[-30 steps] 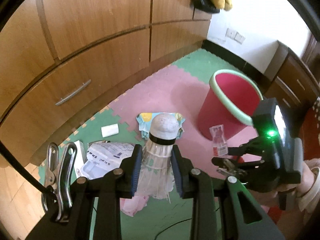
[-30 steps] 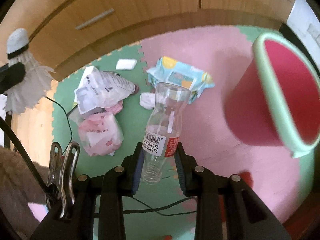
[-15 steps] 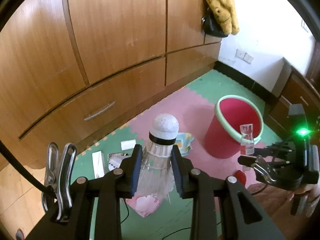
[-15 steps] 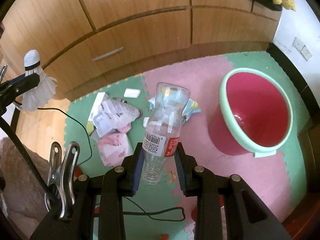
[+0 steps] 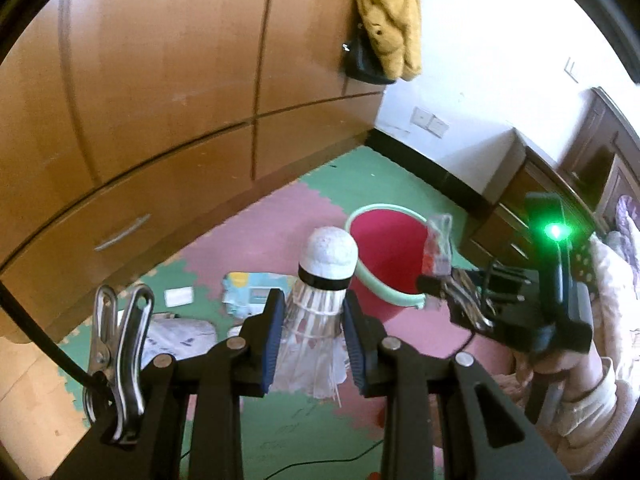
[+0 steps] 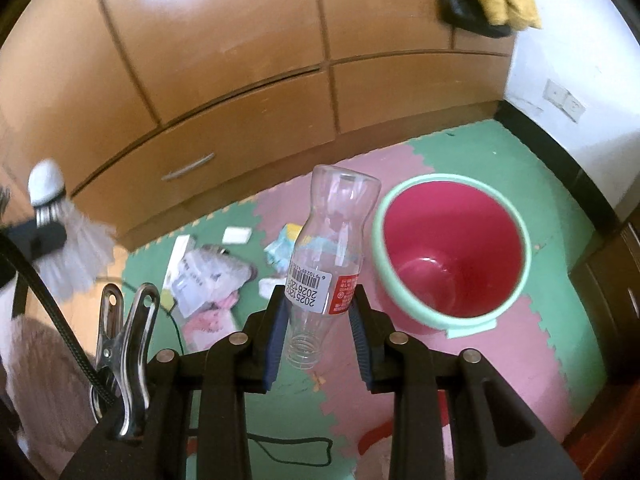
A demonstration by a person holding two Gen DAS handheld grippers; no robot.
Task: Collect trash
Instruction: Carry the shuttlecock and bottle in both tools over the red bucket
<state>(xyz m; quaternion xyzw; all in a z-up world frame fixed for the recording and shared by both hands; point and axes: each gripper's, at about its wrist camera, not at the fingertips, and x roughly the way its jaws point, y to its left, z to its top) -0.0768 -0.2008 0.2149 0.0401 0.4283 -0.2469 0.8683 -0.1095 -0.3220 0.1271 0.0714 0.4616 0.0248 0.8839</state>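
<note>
My left gripper (image 5: 314,316) is shut on a white shuttlecock (image 5: 320,292), cork end pointing away, high above the floor mat. My right gripper (image 6: 318,312) is shut on a clear plastic bottle (image 6: 332,252) with a red and white label, its neck toward the camera. A red bin with a pale green rim (image 6: 452,256) stands open on the mat just right of the bottle; the bin (image 5: 384,256) lies beyond the shuttlecock in the left wrist view. There the right gripper (image 5: 436,280) with the bottle (image 5: 438,246) hovers near the bin's rim. The shuttlecock (image 6: 60,232) shows at the far left in the right wrist view.
Loose trash lies on the mat: a blue wipes pack (image 5: 252,290), crumpled white packaging (image 6: 208,276), a pink wrapper (image 6: 208,320), a small white packet (image 6: 237,235). Wooden cabinets (image 6: 240,80) rise behind. A yellow garment (image 5: 390,20) hangs there. A dark dresser (image 5: 532,184) stands right. A cable (image 6: 288,444) crosses the mat.
Both grippers have risen with their loads, so the floor and bin look smaller and farther below. The right gripper's bottle now sits closer to the bin's rim in the left wrist view.
</note>
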